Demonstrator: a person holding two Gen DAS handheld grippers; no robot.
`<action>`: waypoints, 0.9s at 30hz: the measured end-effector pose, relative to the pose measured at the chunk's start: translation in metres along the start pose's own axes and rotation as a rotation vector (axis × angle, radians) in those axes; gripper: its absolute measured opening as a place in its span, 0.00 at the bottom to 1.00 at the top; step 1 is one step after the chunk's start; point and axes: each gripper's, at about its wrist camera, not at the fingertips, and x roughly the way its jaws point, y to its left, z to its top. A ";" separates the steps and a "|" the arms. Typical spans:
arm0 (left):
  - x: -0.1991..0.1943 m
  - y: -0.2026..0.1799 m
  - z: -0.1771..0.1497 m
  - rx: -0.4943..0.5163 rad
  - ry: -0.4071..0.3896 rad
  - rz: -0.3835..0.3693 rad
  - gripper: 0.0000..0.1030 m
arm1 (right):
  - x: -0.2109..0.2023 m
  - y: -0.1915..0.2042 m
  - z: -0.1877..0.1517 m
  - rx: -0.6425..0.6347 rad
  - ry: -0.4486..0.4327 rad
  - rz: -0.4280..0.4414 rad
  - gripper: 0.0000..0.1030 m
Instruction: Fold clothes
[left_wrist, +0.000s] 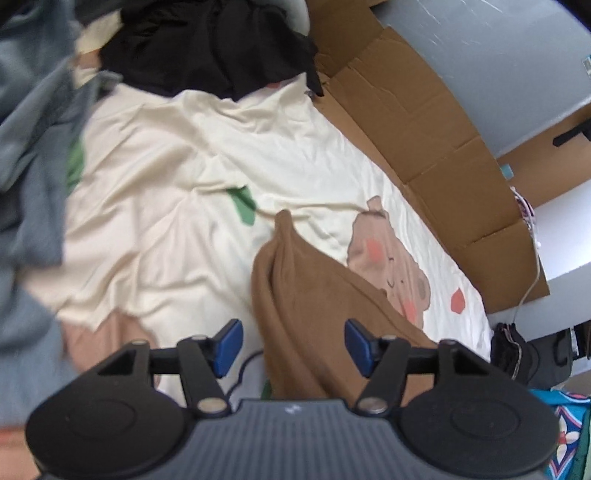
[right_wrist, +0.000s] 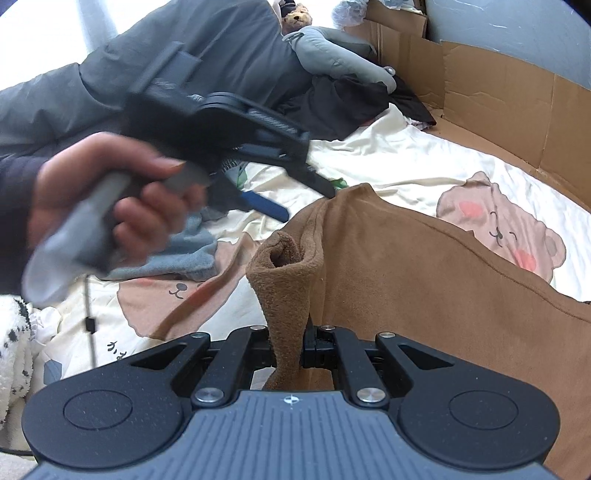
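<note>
Two claws are in my hands. My right claw (right_wrist: 290, 343) is pressed together on a bunched fold of the brown garment (right_wrist: 424, 280), which rises as a rolled, tube-like cuff just beyond the fingers. From there the brown cloth spreads to the right and toward me over the bed, its far edge lying across the cream sheet (right_wrist: 406, 162).

My left claw (left_wrist: 293, 347) is spread wide, its blue pads (left_wrist: 229, 341) well apart and pinching nothing. It hovers over the near end of the same brown garment (left_wrist: 314, 295), which runs from between the pads away up the sheet to a pointed tip. In the right wrist view my left hand (right_wrist: 110, 210) grips that claw's pale handle, blurred, above a grey-blue towel (right_wrist: 177, 254).

Printed bears (left_wrist: 388, 258) with pink cheeks show on the sheet to the right of the brown cloth. Farther off lies a heap of black clothing (left_wrist: 207, 48); blurred blue-grey fabric (left_wrist: 29, 147) fills the left edge. Flattened cardboard (left_wrist: 424, 122) lines the right side of the bed against a pale wall. A grey jacket sleeve (right_wrist: 166, 62) crosses the far left.
</note>
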 end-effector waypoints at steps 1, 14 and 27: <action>0.006 -0.001 0.004 0.009 0.008 0.005 0.64 | 0.000 0.000 0.000 0.002 -0.001 0.002 0.03; 0.063 0.021 0.029 -0.049 0.134 0.011 0.11 | -0.006 -0.009 -0.002 0.039 -0.010 0.012 0.03; 0.023 -0.051 0.029 0.013 0.052 -0.112 0.10 | -0.041 -0.041 -0.013 0.119 -0.054 0.084 0.03</action>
